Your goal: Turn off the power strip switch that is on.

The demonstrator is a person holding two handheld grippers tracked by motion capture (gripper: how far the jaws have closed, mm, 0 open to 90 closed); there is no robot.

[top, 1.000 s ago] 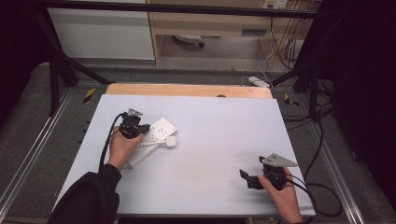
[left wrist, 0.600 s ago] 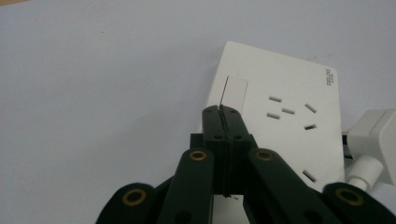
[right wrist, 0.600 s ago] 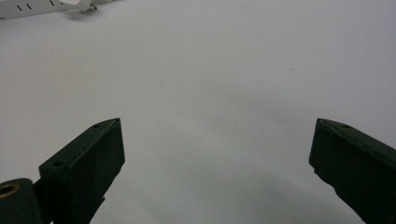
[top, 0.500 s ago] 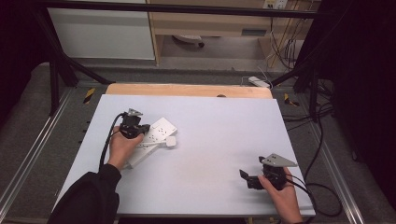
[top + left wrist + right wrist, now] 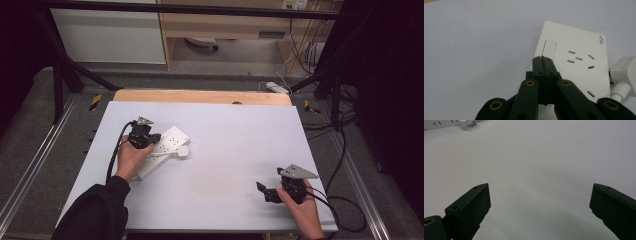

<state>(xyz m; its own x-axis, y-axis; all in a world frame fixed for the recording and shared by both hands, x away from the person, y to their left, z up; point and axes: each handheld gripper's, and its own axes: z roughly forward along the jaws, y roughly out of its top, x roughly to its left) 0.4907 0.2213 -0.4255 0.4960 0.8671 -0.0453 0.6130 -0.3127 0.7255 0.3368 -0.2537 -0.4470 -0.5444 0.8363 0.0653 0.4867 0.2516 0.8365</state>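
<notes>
Nearest to us, the right gripper (image 5: 265, 191) sat at the desk's (image 5: 235, 150) near right corner, jaws spread wide with nothing between them; in its own view we had bare white desk (image 5: 536, 165) between the two black jaws. It lay well apart from the work, so any help it might have given would have meant a long reach across.

Farther in, on the left, the left gripper (image 5: 154, 139) had its jaws pressed flat together, tips resting over the white power strip (image 5: 167, 147). In its own view the closed tips (image 5: 543, 60) sat just at the rocker switch (image 5: 549, 49) on the strip's face (image 5: 574, 62). We judged it a press on that switch, and there lay the risk: the strip lay loose and angled on the desk, so a push off-centre could have slid or swung it rather than tipped the rocker. The narrow closed tips could also have skidded off the switch's edge onto the plain face.

At the strip's far side a white plug (image 5: 624, 75) sat with its cord, and a shove could have dragged on it.

Hard to read: whether the tips truly touched the switch or merely hovered, we couldn't tell. The plug ran off the frame's edge, the gripper covered part of the strip, and the switch's position stayed unclear.
</notes>
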